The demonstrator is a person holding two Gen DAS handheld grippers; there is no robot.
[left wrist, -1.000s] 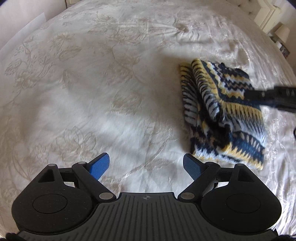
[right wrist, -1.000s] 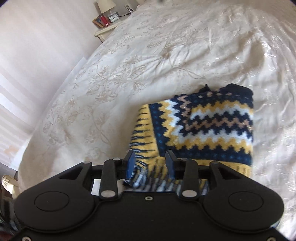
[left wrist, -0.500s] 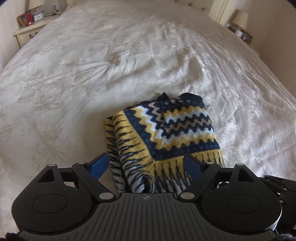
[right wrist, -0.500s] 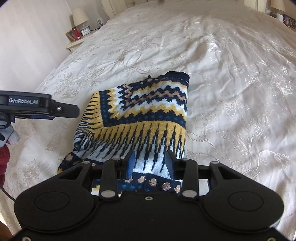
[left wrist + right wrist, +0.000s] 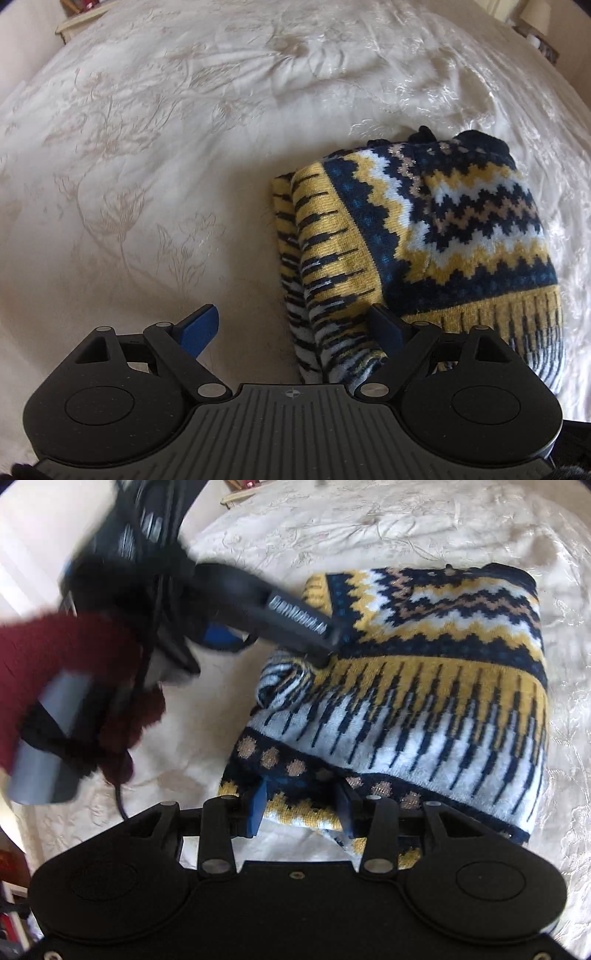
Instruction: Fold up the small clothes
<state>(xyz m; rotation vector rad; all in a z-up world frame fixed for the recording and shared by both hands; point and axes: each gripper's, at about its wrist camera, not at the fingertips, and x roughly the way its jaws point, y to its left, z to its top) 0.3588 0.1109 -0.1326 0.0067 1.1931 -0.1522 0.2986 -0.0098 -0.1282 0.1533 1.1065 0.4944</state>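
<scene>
My right tongs (image 5: 300, 810) straddle the jumper's (image 5: 424, 701) near hem, not visibly clenched; my left tongs (image 5: 291, 326) gape over its left edge. It lies folded on the bedspread (image 5: 147, 166). I should bite every layer squarely.

Folded sweater (image 5: 436, 236) on bedspread (image 5: 147, 166)

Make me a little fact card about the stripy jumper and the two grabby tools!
clothing: knitted sweater, navy, yellow and white zigzags, folded into a bundle
surface: cream embroidered bedspread
left gripper: jaws wide open, straddling the sweater's left folded edge
right gripper: jaws partly open, over the sweater's near hem; grip cannot be told
also seen: dark red sleeve on the arm holding the left gripper
</scene>
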